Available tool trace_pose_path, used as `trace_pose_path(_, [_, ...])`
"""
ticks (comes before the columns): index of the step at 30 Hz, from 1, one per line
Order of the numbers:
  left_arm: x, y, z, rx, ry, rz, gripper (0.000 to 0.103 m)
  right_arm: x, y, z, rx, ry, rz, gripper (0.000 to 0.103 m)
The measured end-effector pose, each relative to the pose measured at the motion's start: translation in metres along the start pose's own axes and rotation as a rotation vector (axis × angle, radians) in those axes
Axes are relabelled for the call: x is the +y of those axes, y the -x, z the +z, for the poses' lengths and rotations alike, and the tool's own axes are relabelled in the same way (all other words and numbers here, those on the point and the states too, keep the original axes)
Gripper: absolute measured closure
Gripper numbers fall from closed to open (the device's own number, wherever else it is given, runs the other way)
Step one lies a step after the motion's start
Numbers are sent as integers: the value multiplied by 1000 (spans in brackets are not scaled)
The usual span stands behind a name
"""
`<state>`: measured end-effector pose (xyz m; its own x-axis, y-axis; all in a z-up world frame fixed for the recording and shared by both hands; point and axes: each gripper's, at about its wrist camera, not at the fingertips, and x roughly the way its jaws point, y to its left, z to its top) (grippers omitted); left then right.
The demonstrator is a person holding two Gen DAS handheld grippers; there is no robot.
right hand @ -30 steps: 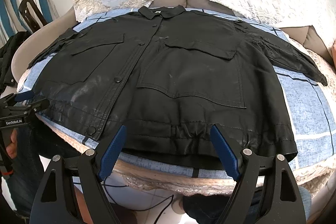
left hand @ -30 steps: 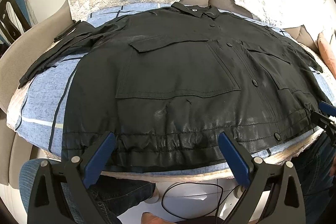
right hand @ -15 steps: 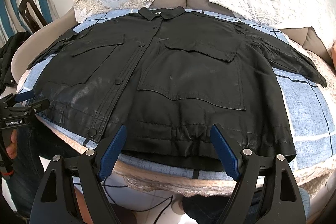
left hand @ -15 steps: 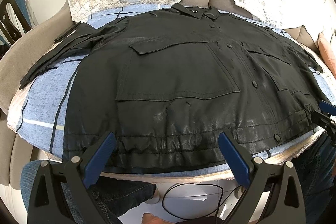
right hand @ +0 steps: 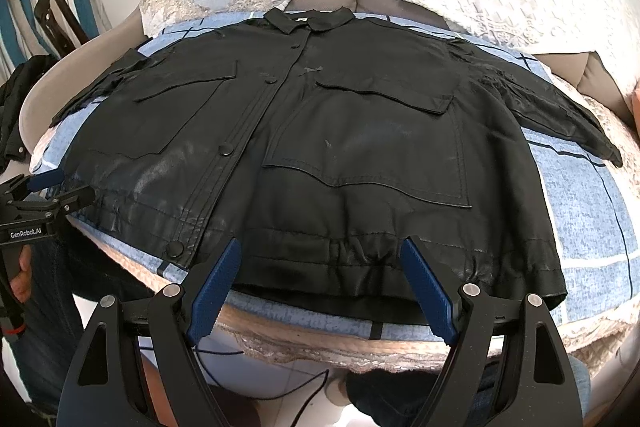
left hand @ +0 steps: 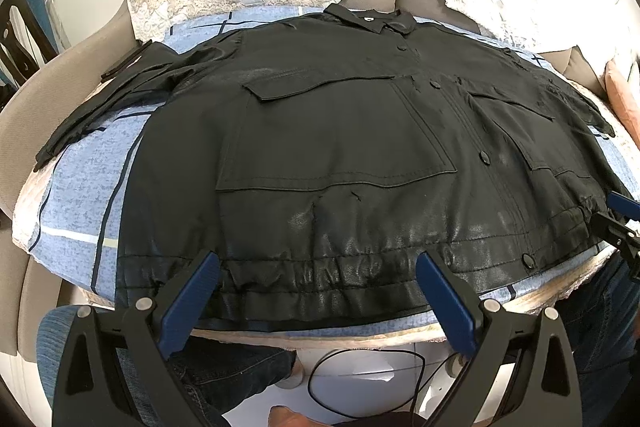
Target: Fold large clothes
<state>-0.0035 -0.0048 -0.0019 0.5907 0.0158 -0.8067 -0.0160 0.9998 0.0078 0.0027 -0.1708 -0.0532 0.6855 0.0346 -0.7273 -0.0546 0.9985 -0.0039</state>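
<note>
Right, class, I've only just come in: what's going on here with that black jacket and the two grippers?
A person is holding a gripper in each hand at the near hem of a black jacket, which lies spread flat, front up and buttoned, on a blue checked cover. The left gripper and right gripper are both open and grip nothing. Both sleeves lie out to the sides. No fold has been made yet.

A sofa seat [left hand: 24, 131] is carrying a blue checked cover [left hand: 84, 195], and a black jacket [left hand: 344, 163] is lying flat and buttoned on it, collar toward the backrest, sleeves spreading outward.
</note>
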Motion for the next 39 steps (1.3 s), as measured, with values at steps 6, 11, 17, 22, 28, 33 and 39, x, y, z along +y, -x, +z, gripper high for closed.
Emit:
trace_pose_path(6, [-2, 0, 0, -1, -7, -2, 3, 0, -1, -1, 1, 4, -5, 20])
trace_pose_path(11, [-4, -1, 0, 2, -7, 0, 3, 0, 0, -1, -1, 3, -6, 20])
trace_pose_path(17, [-4, -2, -1, 5, -5, 6, 3, 0, 0, -1, 2, 1, -2, 20])
trace_pose_path(22, [-4, -3, -3, 9, -6, 5, 3, 0, -1, -1, 5, 1, 3, 20])
trace_pose_path(28, [-4, -5, -4, 18, -6, 6, 3, 2, -1, -1, 2, 0, 5, 21])
trace_pose_path(33, [-5, -3, -3, 13, -8, 9, 3, 2, 0, 0, 1, -1, 7, 21])
trace_pose_path(39, [-3, -3, -3, 12, -5, 6, 3, 3, 0, 1, 0, -1, 6, 21])
